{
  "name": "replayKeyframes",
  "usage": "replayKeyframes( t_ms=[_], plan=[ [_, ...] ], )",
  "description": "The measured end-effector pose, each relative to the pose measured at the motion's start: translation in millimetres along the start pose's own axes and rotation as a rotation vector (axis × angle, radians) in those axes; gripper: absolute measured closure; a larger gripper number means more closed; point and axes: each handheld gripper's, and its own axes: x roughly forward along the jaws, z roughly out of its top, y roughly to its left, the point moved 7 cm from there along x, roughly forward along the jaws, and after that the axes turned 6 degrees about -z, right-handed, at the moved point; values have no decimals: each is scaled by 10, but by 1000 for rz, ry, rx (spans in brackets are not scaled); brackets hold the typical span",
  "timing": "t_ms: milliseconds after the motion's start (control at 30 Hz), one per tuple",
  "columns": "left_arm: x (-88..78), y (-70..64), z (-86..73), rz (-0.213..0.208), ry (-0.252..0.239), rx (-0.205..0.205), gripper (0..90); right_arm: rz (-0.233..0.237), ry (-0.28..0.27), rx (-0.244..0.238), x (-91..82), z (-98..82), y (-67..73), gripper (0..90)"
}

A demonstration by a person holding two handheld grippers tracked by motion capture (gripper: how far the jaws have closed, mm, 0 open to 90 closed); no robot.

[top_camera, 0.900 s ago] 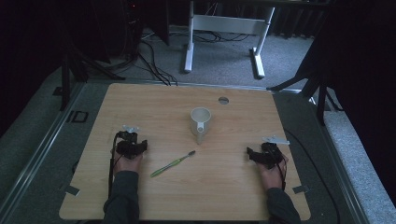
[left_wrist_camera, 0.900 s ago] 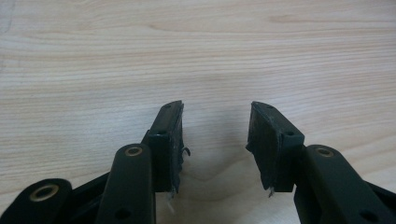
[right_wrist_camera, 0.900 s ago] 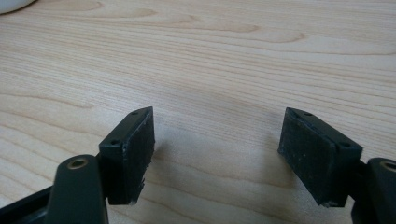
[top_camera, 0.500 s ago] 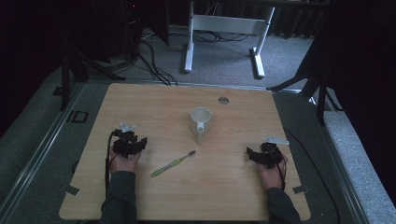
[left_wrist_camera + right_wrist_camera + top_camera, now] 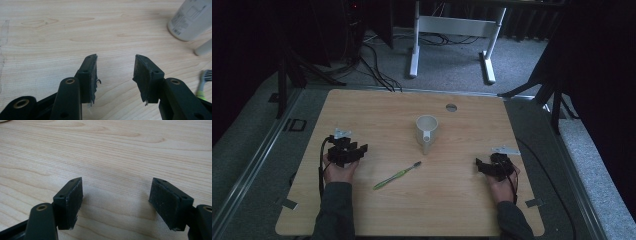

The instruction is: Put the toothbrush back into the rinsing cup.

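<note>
Left tool: the left tool [image 5: 345, 150], held in the person's left hand [image 5: 339, 171], sits low over the near-left part of the pale wooden surface [image 5: 377, 107]. In the left gripper view the left tool [image 5: 115, 72] has its black jaws standing apart with bare wood between them and nothing gripped.

Toothbrush: the slim green plastic toothbrush with a dark bristle head [image 5: 397, 175] lies flat just right of the left tool, handle pointing near-left, head pointing far-right toward the mug. In the left gripper view its head and green neck [image 5: 203, 83] peek in at the right edge.

Mug: the white ceramic mug [image 5: 426, 130] stands upright in the middle of the surface, a little beyond the brush head, handle turned toward the near side. The two are close but apart.

Right tool: the right tool [image 5: 495, 166] rests near the right edge, well apart from brush and mug. In the right gripper view the right tool [image 5: 116, 202] has its jaws spread wide over empty wood.

Step in hand: I judge the left tool is about to go for the toothbrush.

How to do it well: swing right so the handle lies crosswise between the pads, come down until they nearly touch the wood, and close on the thicker mid-handle rather than the thin neck.

Watch for: the brush lies very flat, so a high grip would likely slip off.
</note>
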Motion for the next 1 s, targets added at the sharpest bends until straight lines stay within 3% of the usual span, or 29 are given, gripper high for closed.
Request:
replayKeyframes(
  t_ms=[300, 700, 1000],
  plan=[
    [-129, -33, 108, -20, -34, 0, 548, 2, 0, -4, -1, -1, 4, 264],
    [-233, -144, 262, -90, -55, 22, 544, 4, 0, -1, -2, -1, 4, 263],
    [-240, -169, 275, -91, -52, 45, 542, 6, 0, 1, -2, -1, 2, 263]
  ],
)
